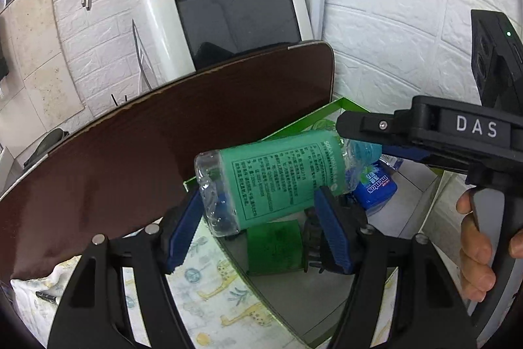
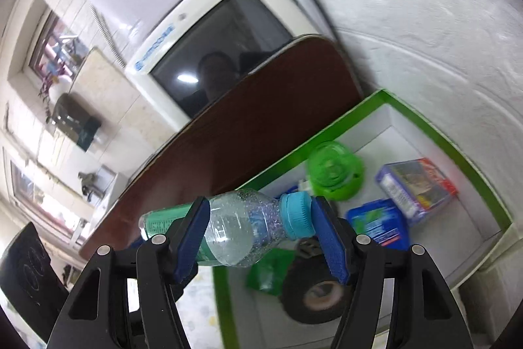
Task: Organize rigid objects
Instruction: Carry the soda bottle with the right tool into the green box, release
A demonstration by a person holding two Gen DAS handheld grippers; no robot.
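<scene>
A small clear plastic bottle with a green label and a blue cap hangs sideways over a green-rimmed white box. My left gripper is shut on its labelled body, blue pads at the base end and near the shoulder. My right gripper is shut on the neck end, the cap against its right pad. In the left wrist view the right gripper comes in from the right at the cap, a hand on its handle.
In the box lie a blue mint tin, a green lid, a card pack, a black tape roll and a green packet. A dark brown board leans behind it, before a white appliance. A giraffe-print cloth lies below.
</scene>
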